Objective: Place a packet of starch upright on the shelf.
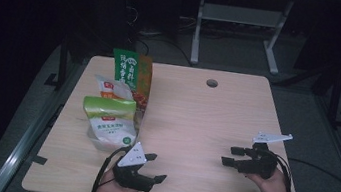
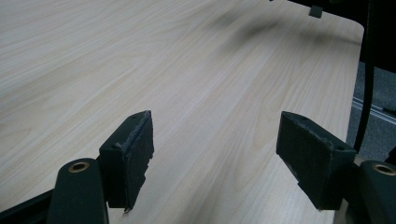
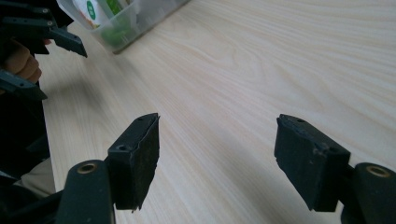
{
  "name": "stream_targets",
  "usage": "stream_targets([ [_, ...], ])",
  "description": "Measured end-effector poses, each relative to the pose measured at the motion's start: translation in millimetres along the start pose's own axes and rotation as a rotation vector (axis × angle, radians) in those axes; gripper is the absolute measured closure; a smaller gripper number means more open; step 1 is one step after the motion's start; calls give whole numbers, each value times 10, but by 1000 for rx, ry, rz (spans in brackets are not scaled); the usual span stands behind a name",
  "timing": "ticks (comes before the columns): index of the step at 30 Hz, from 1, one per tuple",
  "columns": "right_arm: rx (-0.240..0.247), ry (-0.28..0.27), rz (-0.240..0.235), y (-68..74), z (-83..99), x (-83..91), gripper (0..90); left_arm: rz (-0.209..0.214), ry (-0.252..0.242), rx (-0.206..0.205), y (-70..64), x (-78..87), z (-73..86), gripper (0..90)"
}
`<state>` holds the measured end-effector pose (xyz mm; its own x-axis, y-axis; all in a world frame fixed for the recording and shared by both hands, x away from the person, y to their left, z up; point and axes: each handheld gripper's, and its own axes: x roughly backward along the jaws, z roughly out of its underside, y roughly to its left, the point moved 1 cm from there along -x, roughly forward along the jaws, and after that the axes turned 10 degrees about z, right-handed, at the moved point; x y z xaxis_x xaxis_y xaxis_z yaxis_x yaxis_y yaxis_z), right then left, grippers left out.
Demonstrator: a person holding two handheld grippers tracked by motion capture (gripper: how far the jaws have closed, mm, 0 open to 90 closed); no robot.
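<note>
A clear bin (image 1: 101, 142) stands on the left side of the table (image 1: 196, 115), holding upright snack packets: a pale green-topped bag (image 1: 109, 117) in front, a white and orange bag (image 1: 111, 88) behind it, and a tall green packet (image 1: 126, 69) with an orange packet (image 1: 144, 79) at the back. In the right gripper view the bin's corner (image 3: 126, 25) appears at the upper left, with packets visible through its wall.

The left gripper (image 1: 153, 167) is held low over the table's near edge, just right of the bin and apart from it, jaws wide and pointing right across the bare wood. The left gripper view shows its two pads (image 2: 135, 154) spread over empty tabletop, gripping nothing.

The right gripper (image 1: 231, 155) is held over the right side of the table, jaws wide and pointing left toward the bin, well apart from it. Its pads (image 3: 140, 154) hold nothing; the left gripper (image 3: 28, 51) shows at the far left of that view.

A round cable hole (image 1: 212, 83) lies near the far edge. Bare tabletop lies between the right gripper and the bin.
</note>
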<state>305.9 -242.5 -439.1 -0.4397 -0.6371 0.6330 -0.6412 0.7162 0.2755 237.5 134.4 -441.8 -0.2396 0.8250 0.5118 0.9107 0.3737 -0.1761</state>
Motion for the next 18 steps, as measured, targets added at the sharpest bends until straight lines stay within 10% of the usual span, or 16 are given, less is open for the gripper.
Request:
stream_targets([
  [18, -9, -21, -9, 88, 274, 63, 290, 15, 12, 8, 19, -23, 15, 269],
])
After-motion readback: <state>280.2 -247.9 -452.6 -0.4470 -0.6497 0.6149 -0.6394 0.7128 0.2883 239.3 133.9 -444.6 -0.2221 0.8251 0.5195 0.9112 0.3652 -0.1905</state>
